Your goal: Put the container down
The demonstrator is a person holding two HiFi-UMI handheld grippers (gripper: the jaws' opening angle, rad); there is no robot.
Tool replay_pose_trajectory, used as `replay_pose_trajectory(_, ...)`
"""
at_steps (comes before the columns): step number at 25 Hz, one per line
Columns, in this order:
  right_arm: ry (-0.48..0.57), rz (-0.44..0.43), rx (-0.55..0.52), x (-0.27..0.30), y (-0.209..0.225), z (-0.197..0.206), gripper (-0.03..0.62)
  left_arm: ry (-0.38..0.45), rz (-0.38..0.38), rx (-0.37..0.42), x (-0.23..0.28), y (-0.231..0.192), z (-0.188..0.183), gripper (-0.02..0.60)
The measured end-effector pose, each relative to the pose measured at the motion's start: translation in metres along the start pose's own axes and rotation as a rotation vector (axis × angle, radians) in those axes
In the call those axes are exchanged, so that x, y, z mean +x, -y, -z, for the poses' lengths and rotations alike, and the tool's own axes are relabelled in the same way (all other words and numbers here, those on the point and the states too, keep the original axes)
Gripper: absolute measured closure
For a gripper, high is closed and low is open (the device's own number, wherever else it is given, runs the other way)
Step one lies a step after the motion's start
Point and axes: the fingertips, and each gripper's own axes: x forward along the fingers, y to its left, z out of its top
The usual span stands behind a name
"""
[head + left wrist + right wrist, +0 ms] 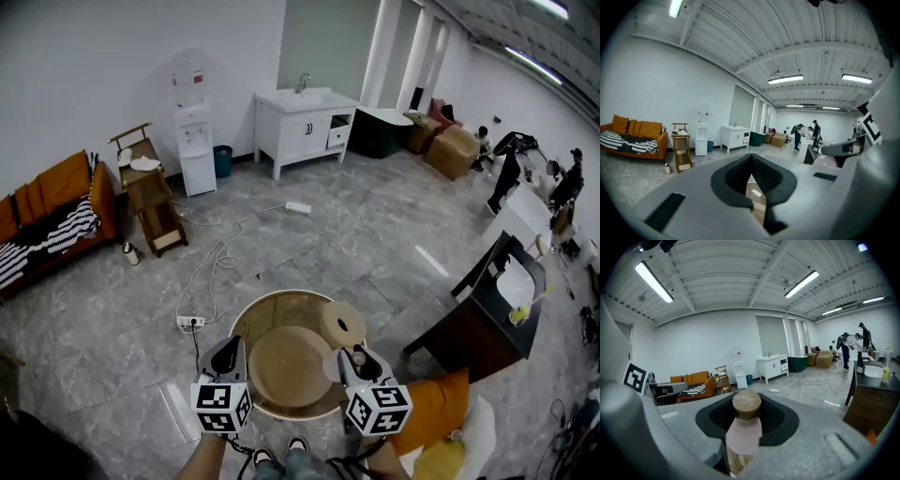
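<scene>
My right gripper [747, 403] is shut on a pale pink container [743, 433] with a round wooden lid [746, 405]; the container stands upright between the jaws. In the head view the right gripper [357, 362] holds the container [334, 365] at the right edge of a round glass-topped table [242, 323]. A large round wooden tray [291, 367] lies on the table, with a smaller wooden disc [342, 324] behind it. My left gripper [228, 362] hovers over the table's left edge. In the left gripper view its jaws [751, 159] meet at the tips with nothing between them.
An orange cushion [429, 401] sits right of the table, with a dark desk [487, 314] beyond it. A power strip [191, 322] and white cable lie on the floor. A white sink cabinet [302, 122], a water dispenser [195, 141], a wooden shelf [150, 192] and an orange sofa [56, 211] line the back.
</scene>
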Motion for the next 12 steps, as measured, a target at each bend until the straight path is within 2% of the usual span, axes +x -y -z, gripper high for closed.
replay_pose_trajectory(12,-0.055,-0.018,0.024,0.049,0.022,0.037,0.464,-0.063,-0.043,-0.009,0.022,-0.019,0.056,0.578)
